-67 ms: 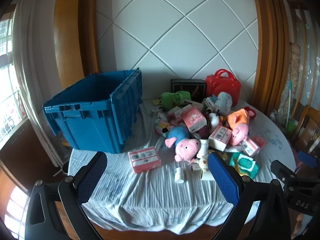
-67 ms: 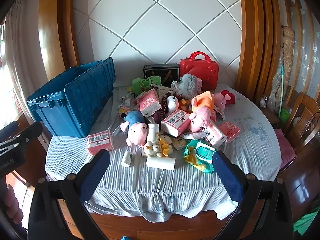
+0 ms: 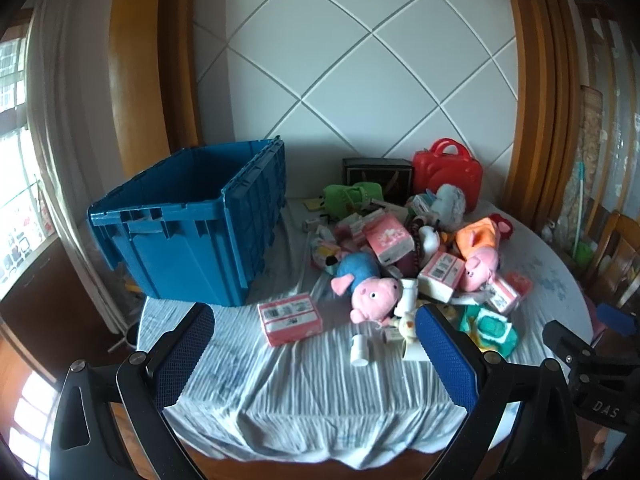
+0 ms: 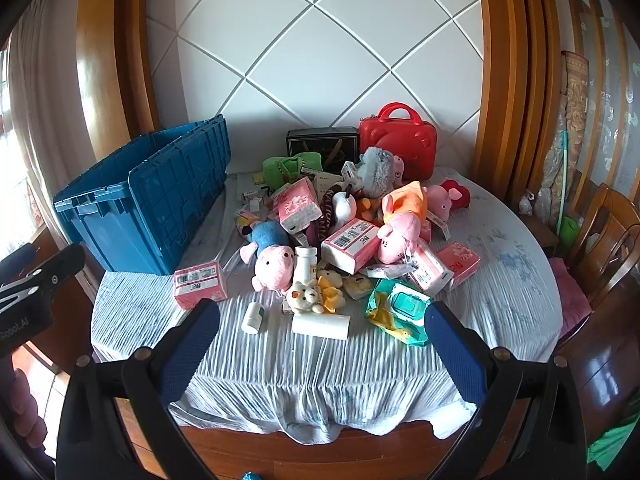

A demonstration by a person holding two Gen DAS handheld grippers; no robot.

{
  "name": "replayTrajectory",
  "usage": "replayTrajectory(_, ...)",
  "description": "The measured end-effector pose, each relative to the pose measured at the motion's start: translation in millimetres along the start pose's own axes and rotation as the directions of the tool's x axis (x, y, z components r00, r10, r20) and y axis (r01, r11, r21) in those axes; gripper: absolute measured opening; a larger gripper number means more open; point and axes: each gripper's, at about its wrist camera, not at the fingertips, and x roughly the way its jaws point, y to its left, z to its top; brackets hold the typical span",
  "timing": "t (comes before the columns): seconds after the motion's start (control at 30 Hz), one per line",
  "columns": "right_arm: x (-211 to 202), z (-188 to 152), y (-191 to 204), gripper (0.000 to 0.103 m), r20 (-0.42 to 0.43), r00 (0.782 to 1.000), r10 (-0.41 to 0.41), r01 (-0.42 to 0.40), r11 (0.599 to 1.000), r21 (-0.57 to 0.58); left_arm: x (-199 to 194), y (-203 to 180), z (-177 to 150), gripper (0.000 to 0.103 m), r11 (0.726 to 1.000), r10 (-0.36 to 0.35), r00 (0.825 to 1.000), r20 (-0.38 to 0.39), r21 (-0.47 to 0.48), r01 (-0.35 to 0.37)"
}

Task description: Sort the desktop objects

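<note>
A heap of toys and packs lies on a round table under a pale cloth (image 4: 320, 364). Nearest my side are a pink tissue pack (image 3: 290, 319) (image 4: 200, 283), a small white bottle (image 3: 359, 350) (image 4: 252, 317), a white roll (image 4: 320, 326) and a green wipes pack (image 4: 402, 311). A pink and blue plush pig (image 3: 366, 286) (image 4: 269, 255) sits mid-heap. A big blue crate (image 3: 192, 224) (image 4: 148, 196) stands empty at the left. My left gripper (image 3: 316, 352) and right gripper (image 4: 322, 340) both hover open before the table edge, holding nothing.
A red case (image 4: 396, 142) and a dark box (image 4: 322, 147) stand at the back by the tiled wall. Wooden chairs (image 4: 608, 236) are at the right. The other gripper's body (image 3: 592, 372) shows at the right edge of the left view.
</note>
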Motion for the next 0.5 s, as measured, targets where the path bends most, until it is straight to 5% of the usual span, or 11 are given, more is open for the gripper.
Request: replayTrajectory(0.5, 0, 0, 2, 0.103, -0.005, 1.000, -0.002, 0.002, 1.000, -0.021, 5, 4, -5, 0.102, 0.999, -0.015, 1.000, -0.028, -0.042, 0.013)
